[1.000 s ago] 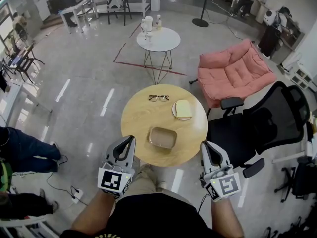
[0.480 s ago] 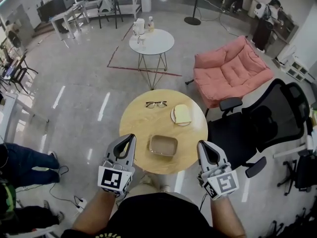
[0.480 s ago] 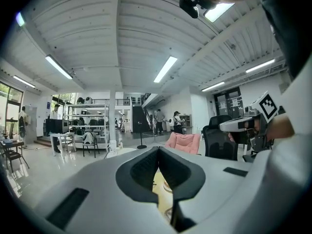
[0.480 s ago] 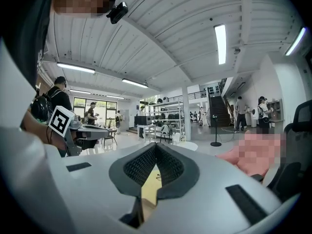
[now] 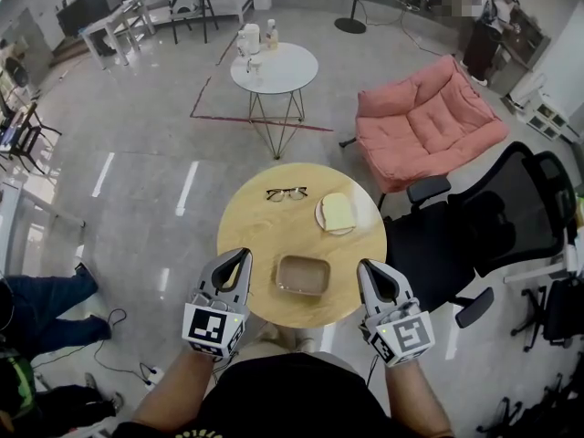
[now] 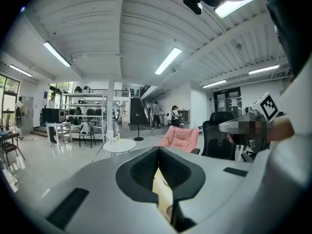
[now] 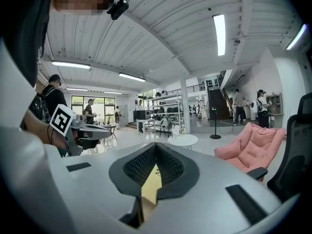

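We hold both grippers low over the near edge of the round table (image 5: pixel 255 231), touching nothing. On the left gripper (image 5: pixel 239 256) the jaws are pressed tip to tip with nothing between them; its own view shows only a sliver of tabletop through the gap below the tips. The right gripper (image 5: pixel 369 268) is the same: jaws closed, empty. Between the two, just beyond their tips, a shallow brown tray (image 5: pixel 302 275) sits on the near part of the table and looks empty. Further in, right of centre, is a plate (image 5: pixel 322 215) with a pale yellow slab on it, cloth or sponge, we cannot tell which. Glasses (image 5: pixel 286 192) lie unfolded near the far edge, apart from the plate. By our reading no grasp is begun: everything on the table lies free of the jaws. A black office chair (image 5: pixel 497 217) stands just right of the table, with a pink sofa (image 5: pixel 429 121) past it. Farthest off is a small white table (image 5: pixel 274 69) carrying a jug and bottles.
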